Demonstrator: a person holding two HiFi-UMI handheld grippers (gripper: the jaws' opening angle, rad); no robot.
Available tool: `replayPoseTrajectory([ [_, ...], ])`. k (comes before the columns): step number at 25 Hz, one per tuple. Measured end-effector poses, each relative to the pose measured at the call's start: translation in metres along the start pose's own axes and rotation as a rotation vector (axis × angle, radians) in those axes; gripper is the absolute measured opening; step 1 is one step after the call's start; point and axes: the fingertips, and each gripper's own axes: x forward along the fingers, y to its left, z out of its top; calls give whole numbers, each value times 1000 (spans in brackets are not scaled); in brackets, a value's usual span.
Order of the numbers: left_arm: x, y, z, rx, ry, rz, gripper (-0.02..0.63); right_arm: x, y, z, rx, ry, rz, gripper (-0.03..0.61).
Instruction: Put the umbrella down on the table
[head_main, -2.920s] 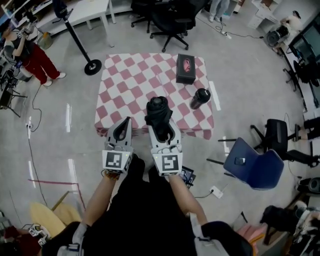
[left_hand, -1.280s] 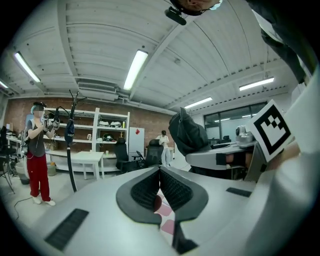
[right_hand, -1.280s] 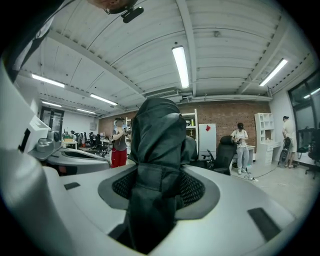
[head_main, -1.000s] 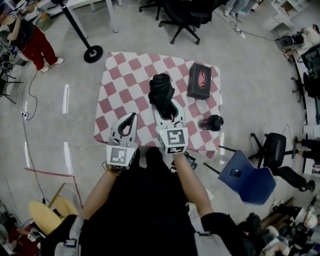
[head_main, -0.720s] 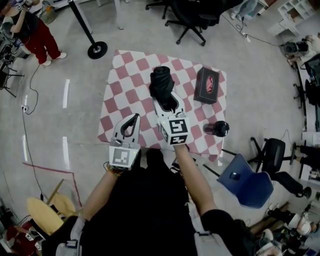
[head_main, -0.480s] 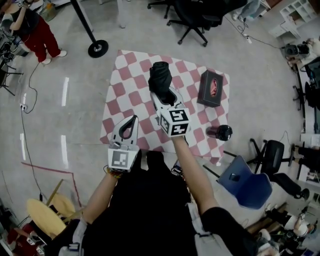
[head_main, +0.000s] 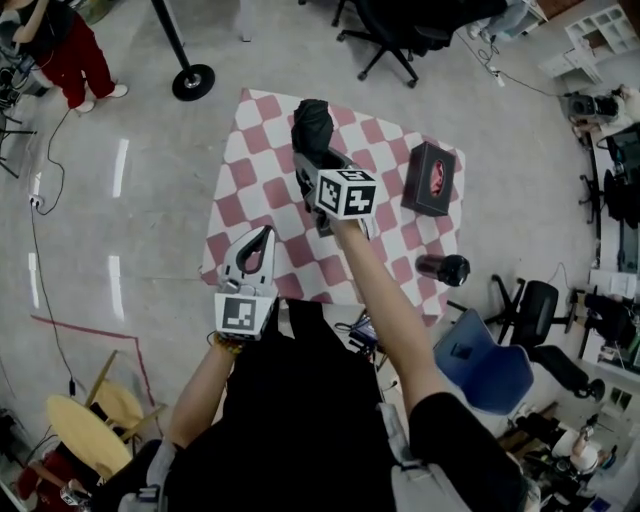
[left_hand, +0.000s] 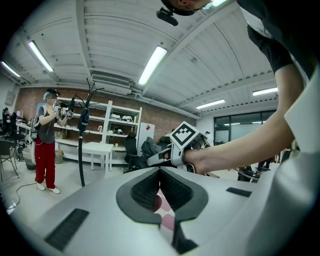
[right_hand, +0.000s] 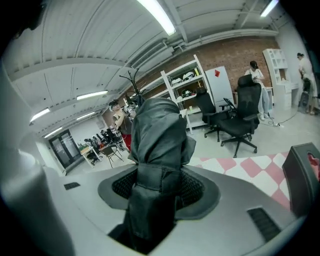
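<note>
The right claw (head_main: 308, 158) grips the folded black umbrella (head_main: 312, 122), left claw (head_main: 267, 233) clenched empty.

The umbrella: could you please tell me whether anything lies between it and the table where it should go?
Nothing visible does. The umbrella, clamped in the right hand-held gripper, hangs over bare checkered table; the black box and tumbler lie to the right.

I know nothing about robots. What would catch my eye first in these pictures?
A folded black umbrella, clamped in the right gripper, is held over the far part of a red-and-white checked table. The left gripper hovers shut and empty by the table's near edge. A black box and a dark flask sit on the table's right side.
</note>
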Motion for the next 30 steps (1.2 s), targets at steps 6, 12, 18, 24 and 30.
replayPoseTrajectory([
  [6, -3, 21, -14, -26, 14, 19, 14, 45, -12, -12, 111, 86, 1, 215],
  [12, -5, 44, -26, -67, 30, 60, 14, 84, -21, -20, 155, 150, -15, 215],
  [18, -5, 65, -28, -80, 35, 79, 14, 119, -28, -15, 179, 196, -39, 215],
  [24, -4, 78, -41, -87, 29, 96, 12, 144, -35, -16, 175, 232, -55, 215],
  [30, -7, 91, -52, -99, 47, 111, 14, 167, -45, -33, 203, 279, -84, 215],
])
